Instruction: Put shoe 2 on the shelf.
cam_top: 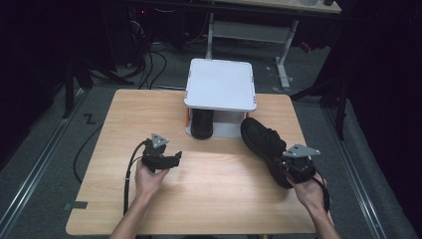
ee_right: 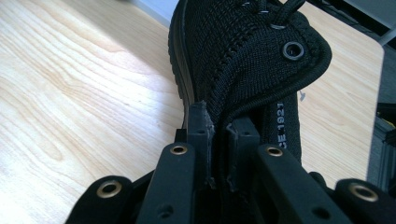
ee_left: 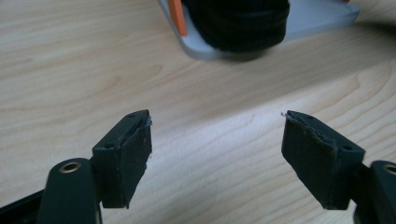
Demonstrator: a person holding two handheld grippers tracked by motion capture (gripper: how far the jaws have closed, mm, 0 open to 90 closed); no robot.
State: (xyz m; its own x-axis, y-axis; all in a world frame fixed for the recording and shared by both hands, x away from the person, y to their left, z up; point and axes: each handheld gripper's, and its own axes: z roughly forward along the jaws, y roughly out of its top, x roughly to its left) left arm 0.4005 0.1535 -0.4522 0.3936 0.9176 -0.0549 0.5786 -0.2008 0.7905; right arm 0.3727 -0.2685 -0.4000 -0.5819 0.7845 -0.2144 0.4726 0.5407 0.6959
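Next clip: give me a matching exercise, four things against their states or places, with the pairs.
Things:
1. left gripper
2. right gripper
3. held shoe
4. other shoe

States or places:
A. inside the white rack, under its top
B. jaws apart, nothing between them
C. on the table, right of the rack
D. jaws clamped on a shoe's collar

Pairs: 1-B, 2-D, 3-C, 4-A

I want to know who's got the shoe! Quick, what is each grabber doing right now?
Left gripper: open, holding nothing, above the bare table.
Right gripper: shut on the black shoe, pinching its collar edge.
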